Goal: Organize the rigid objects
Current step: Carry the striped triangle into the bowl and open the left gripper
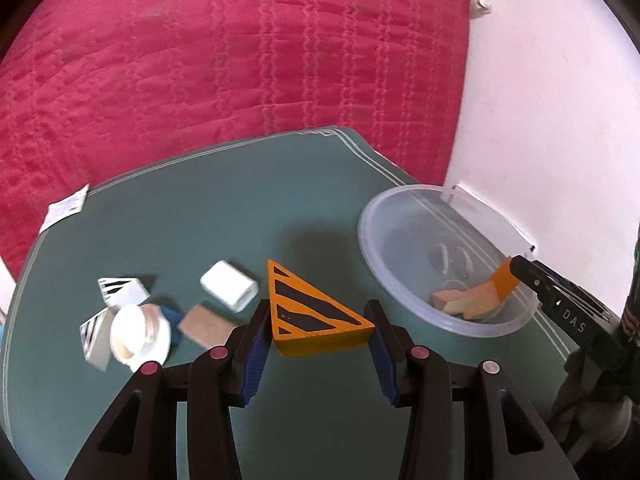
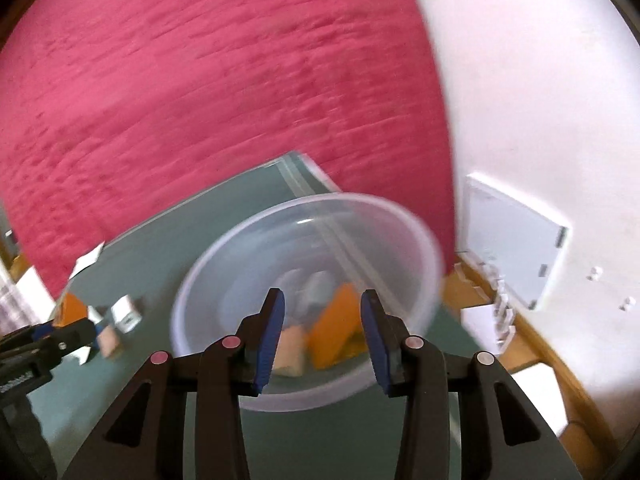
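We see the right wrist view smeared by motion, so the pieces in the clear plastic bowl (image 2: 308, 280) are hard to separate: an orange block (image 2: 336, 328) leans tilted beside a pale one. The right hand-held gripper (image 2: 323, 332) hangs over the bowl's near side, jaws parted, and whether its pads touch the block we cannot tell. The left hand-held gripper (image 1: 318, 332) holds the orange triangular block (image 1: 312, 312) by its edges above the green surface (image 1: 240, 208); its black-striped face is up, one corner pointing far, its long side running near-right. Left of it, small items (image 1: 132, 320) lie blurred.
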`<state>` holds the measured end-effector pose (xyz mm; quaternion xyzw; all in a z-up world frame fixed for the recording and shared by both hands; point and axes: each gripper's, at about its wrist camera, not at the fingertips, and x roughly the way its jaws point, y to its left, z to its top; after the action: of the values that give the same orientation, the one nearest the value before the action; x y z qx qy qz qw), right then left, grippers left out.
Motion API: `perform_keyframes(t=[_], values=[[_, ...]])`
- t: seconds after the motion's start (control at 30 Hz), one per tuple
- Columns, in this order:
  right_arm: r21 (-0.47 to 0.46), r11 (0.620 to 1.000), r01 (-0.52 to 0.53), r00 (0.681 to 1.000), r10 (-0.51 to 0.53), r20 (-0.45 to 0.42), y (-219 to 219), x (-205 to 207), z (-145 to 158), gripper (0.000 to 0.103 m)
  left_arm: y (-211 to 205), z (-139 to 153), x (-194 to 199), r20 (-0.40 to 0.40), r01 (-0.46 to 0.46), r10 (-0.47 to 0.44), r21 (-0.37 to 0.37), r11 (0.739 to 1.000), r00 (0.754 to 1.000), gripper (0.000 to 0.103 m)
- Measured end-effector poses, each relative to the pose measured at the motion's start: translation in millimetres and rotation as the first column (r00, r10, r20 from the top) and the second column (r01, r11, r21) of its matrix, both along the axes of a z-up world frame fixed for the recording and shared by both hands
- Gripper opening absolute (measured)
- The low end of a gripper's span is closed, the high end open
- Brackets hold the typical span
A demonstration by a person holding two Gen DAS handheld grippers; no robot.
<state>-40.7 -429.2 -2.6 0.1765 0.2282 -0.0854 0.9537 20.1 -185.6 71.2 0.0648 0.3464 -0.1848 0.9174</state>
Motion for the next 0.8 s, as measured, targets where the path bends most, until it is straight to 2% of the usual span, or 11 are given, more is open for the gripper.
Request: perform_keyframes(t=[0.17,0.37,0.63,0.67,0.7,0.73,0.8], values=[[0.050,0.997,0.065,0.998,-0.065,0.010,-15.2,-5.9,-1.9,0.041,-25.8,-0.5,9.6,0.001,0.061,-0.061,0.006,0.998,0.998,0.048],[0.032,0.997,0.074,0.997,-0.075,0.028,-12.9,-5.7,1.2,0.041,-55.0,-0.4,22.8,0.001,0.144,-0.144,-0.001,0.990,0.990,0.049],[0.051,0.996,0.075,0.997,-0.077,0.027,-15.7,-6.1,-1.6,0.041,-88.3,-3.1,27.9,0.011,0.235,-0.235,0.015,0.972,0.972,0.050],[0.051,0.996,0.074,0.997,-0.076,0.028,-15.6,-6.1,-1.6,0.041,-92.2,-3.3,28.8,0.012,0.245,-0.246,0.020,0.969,0.969,0.059],[0.051,0.996,0.075,0.997,-0.076,0.027,-15.7,-6.3,-1.5,0.041,-93.7,-3.5,29.6,0.020,0.244,-0.245,0.022,0.969,0.969,0.072],[0.051,0.996,0.075,0.997,-0.076,0.028,-15.9,-6.2,-1.5,0.041,-93.2,-3.2,29.6,0.036,0.235,-0.236,0.022,0.972,0.971,0.076],[0.052,0.996,0.077,0.997,-0.078,0.028,-15.7,-6.3,-1.4,0.041,-89.8,-3.4,32.0,0.060,0.205,-0.206,0.021,0.979,0.977,0.078]])
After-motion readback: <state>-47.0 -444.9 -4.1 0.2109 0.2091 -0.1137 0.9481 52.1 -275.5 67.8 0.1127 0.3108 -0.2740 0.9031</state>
